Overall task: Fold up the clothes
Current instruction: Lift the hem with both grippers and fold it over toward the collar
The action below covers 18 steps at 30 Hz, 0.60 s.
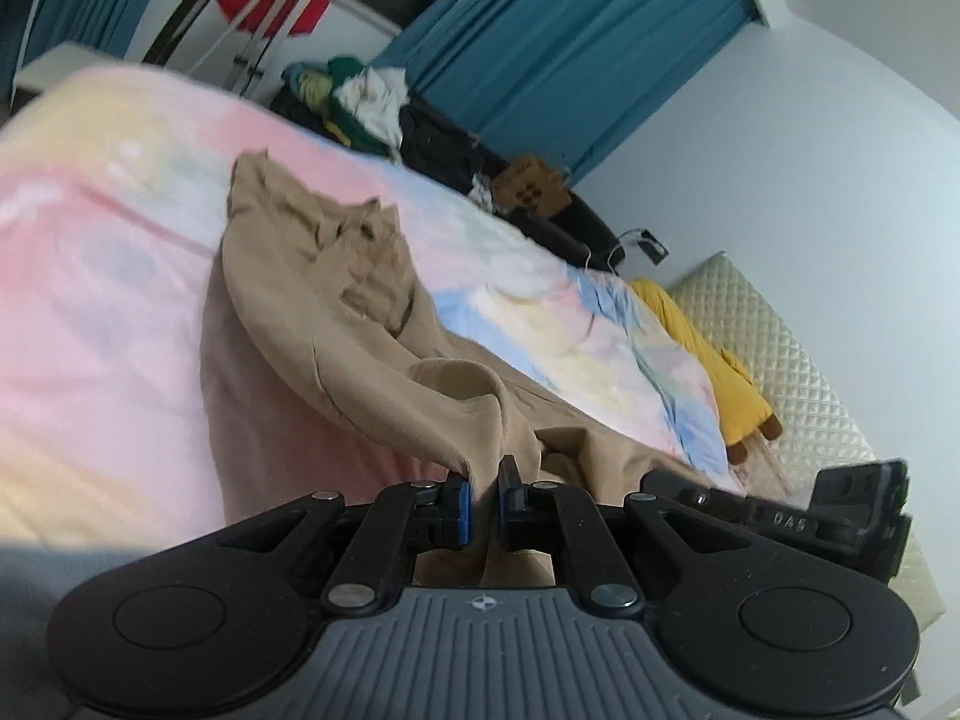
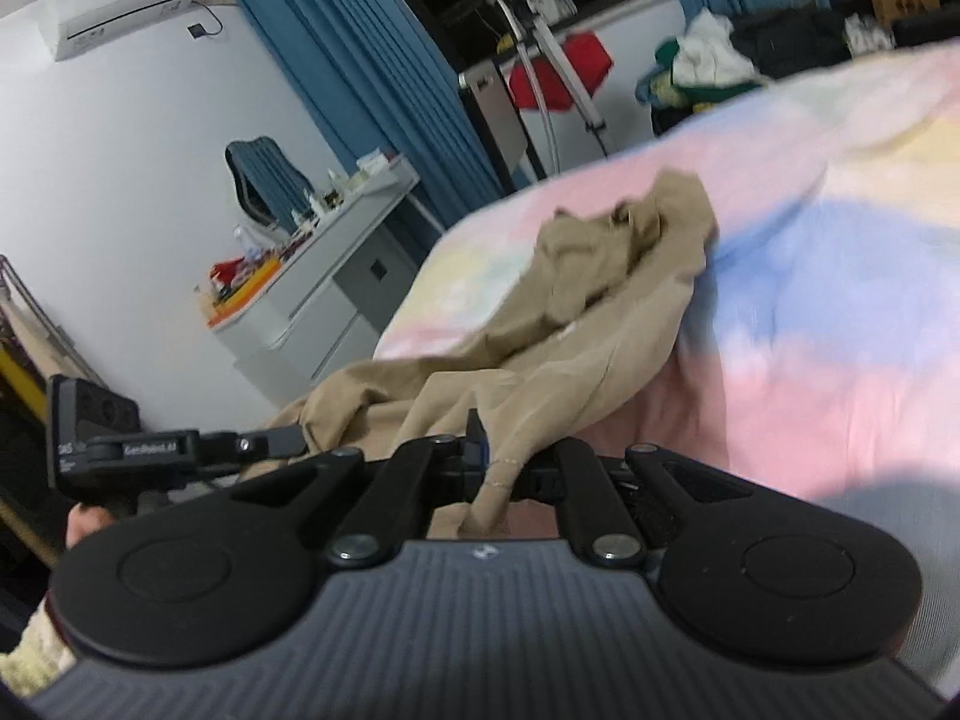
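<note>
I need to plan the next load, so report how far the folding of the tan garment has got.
Done: no finished fold shows. In hand: the left hand-held gripper and the right hand-held gripper are each shut on the near edge of the crumpled tan cloth garment, which trails onto the pastel patchwork bed cover. Left: spreading it flat and every fold; the heap of mixed clothes beyond the bed looks unsorted.
</note>
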Each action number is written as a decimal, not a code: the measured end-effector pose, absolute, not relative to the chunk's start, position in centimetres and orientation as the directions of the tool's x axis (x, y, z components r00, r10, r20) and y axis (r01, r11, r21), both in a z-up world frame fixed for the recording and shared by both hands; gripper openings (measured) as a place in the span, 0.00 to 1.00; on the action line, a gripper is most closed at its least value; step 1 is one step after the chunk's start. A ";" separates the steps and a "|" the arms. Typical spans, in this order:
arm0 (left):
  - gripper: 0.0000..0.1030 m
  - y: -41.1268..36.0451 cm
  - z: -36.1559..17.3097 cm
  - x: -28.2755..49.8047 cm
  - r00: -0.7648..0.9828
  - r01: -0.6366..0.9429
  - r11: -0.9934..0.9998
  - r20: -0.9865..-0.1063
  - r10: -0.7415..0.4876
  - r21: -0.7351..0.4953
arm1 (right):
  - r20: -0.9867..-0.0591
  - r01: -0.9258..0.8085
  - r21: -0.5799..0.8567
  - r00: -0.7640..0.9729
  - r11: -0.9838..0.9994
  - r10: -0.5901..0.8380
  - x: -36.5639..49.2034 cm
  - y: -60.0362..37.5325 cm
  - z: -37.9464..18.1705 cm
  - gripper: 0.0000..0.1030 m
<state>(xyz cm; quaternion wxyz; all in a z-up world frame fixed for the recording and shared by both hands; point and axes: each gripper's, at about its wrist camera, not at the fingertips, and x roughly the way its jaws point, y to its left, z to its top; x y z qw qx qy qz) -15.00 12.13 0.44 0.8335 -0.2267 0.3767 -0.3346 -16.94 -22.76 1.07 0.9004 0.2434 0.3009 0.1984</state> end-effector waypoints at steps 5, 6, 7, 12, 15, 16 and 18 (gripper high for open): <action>0.08 11.5 0.8 -12.7 0.510 0.410 0.676 -0.460 -0.727 -0.612 | -0.415 -0.193 0.607 0.750 0.771 0.515 -16.9 -23.7 0.1 0.07; 0.08 11.2 1.1 -12.1 0.519 0.418 0.682 -0.459 -0.721 -0.600 | -0.408 -0.192 0.609 0.756 0.769 0.512 -16.6 -23.8 0.3 0.07; 0.08 10.9 1.4 -11.4 0.530 0.424 0.693 -0.461 -0.712 -0.583 | -0.402 -0.189 0.612 0.762 0.768 0.508 -15.9 -23.9 0.5 0.07; 0.09 9.8 3.4 -5.7 0.573 0.421 0.729 -0.465 -0.675 -0.540 | -0.375 -0.166 0.626 0.792 0.762 0.482 -10.5 -25.3 1.9 0.07; 0.09 8.9 4.3 -1.3 0.618 0.420 0.756 -0.452 -0.643 -0.502 | -0.367 -0.161 0.617 0.807 0.770 0.463 -6.2 -25.8 2.8 0.07; 0.09 8.5 4.3 0.2 0.632 0.416 0.764 -0.447 -0.632 -0.493 | -0.367 -0.157 0.607 0.814 0.779 0.451 -4.5 -25.8 3.0 0.07; 0.09 7.8 4.3 3.1 0.664 0.403 0.791 -0.448 -0.599 -0.460 | -0.376 -0.141 0.593 0.823 0.793 0.427 -1.1 -25.8 2.7 0.07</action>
